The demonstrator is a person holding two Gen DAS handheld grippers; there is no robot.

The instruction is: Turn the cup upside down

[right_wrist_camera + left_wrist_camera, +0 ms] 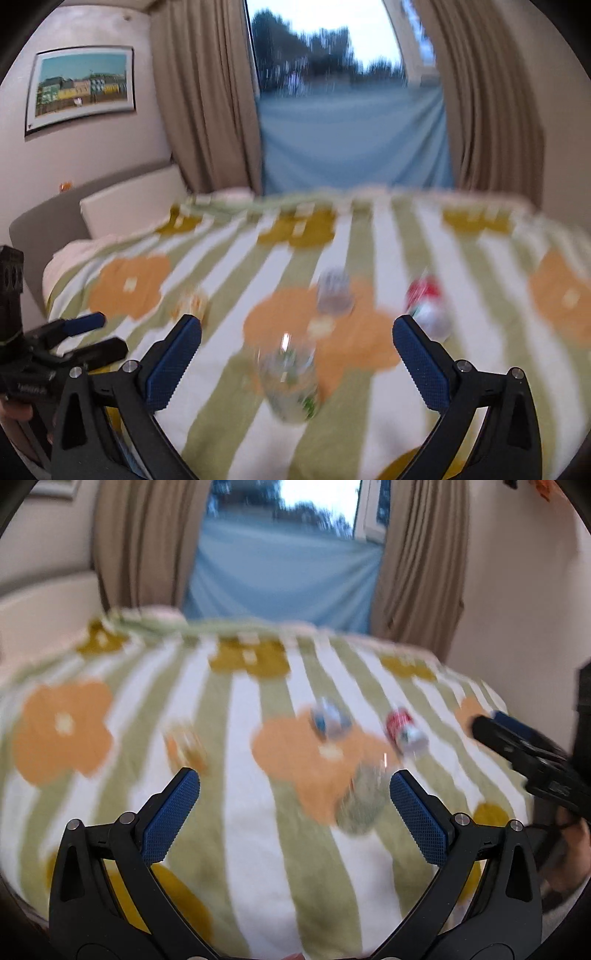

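Note:
A clear glass cup point(290, 380) stands on the striped flowered bedcover point(480, 354), blurred by motion. It lies between and a little ahead of my right gripper point(297, 343), which is open and empty. In the left wrist view the cup point(364, 801) is just left of my right finger pad point(417, 816). My left gripper point(295, 790) is open and empty above the bedcover point(243, 849). The right gripper point(517, 746) shows at the right edge of the left wrist view, and the left gripper point(66, 339) at the left edge of the right wrist view.
A blue-and-white cup point(334, 291), a red-and-white cup point(428, 302) and a small orange cup point(192, 302) stand farther back on the bed. They also show in the left wrist view: the blue-and-white cup point(328, 720), the red-and-white cup point(404, 731), the orange cup point(184, 746). Curtains point(207, 110) and a window are behind.

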